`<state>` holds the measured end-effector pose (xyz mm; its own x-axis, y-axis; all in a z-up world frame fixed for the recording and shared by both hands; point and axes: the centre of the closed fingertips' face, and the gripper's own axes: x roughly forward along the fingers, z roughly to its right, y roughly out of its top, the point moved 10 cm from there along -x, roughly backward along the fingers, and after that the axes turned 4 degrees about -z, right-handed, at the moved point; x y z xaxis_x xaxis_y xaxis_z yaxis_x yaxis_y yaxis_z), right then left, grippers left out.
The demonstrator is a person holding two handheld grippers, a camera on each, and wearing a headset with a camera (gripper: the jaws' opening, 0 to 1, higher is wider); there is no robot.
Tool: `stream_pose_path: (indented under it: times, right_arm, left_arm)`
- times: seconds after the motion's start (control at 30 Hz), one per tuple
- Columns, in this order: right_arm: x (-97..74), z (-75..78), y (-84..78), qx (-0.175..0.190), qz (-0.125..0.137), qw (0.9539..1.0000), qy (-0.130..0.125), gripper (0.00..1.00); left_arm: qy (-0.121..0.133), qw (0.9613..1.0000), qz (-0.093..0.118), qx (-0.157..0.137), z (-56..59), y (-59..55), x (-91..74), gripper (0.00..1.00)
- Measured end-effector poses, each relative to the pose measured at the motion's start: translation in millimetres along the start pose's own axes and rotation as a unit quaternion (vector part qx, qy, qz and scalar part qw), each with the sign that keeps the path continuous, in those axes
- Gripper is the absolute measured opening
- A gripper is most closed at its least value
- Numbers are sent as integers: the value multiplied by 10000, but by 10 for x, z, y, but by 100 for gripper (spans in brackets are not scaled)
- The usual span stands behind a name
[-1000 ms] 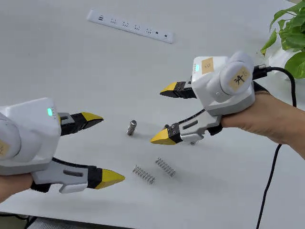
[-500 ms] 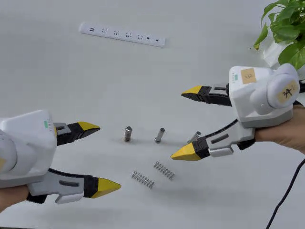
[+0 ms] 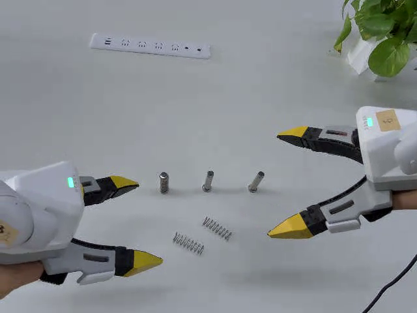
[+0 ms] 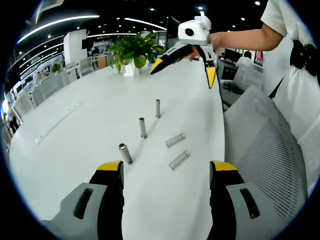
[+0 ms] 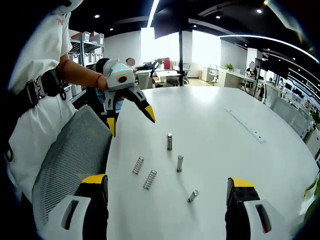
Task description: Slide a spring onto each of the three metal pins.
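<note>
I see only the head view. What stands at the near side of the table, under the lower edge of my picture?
Observer: A grey mesh chair stands close beside the near edge of the table. The left gripper view shows it.
Operator: Thank you. The leftmost pin looks ribbed to me. Is that a spring?
Observer: Yes. The left gripper view looks at it from low and near, and a spring is wound round that pin's shaft.
</note>
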<state>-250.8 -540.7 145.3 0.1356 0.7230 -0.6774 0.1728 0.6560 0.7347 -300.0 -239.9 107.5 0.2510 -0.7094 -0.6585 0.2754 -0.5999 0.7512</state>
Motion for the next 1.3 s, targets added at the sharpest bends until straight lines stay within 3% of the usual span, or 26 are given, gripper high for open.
stream_pose_path:
  times: [0.3, 0.57, 0.8, 0.83, 1.0, 1.07, 1.1, 1.3]
  right_arm:
    - [-164, -54, -285, 237, 73, 9996, -126, 99]
    - [-277, -97, -450, 445, 123, 9985, -299, 99]
    - [-325, -130, -529, 587, 162, 9973, -414, 99]
    - [-329, -134, -541, 616, 171, 9970, -432, 99]
    - [-337, -155, -581, 687, 177, 9964, -471, 98]
    - [-340, -165, -596, 720, 170, 9961, -485, 98]
    - [-343, -168, -606, 735, 172, 9959, -504, 98]
    - [-352, -181, -627, 808, 220, 9949, -570, 97]
  left_arm:
    - [-218, 9990, -274, 286, -20, 17, 176, 61]
    - [-501, 9945, -607, 697, 3, 34, 421, 51]
    - [-708, 9826, -1147, 1275, 29, -16, 622, 33]
    - [-690, 9793, -1277, 1410, 19, -25, 646, 31]
    - [-824, 9735, -1401, 1606, 41, -19, 733, 25]
    - [-808, 9655, -1594, 1892, 31, -21, 759, 21]
    - [-837, 9637, -1636, 1935, 38, -22, 776, 20]
    - [-876, 9596, -1679, 2079, 40, 29, 821, 16]
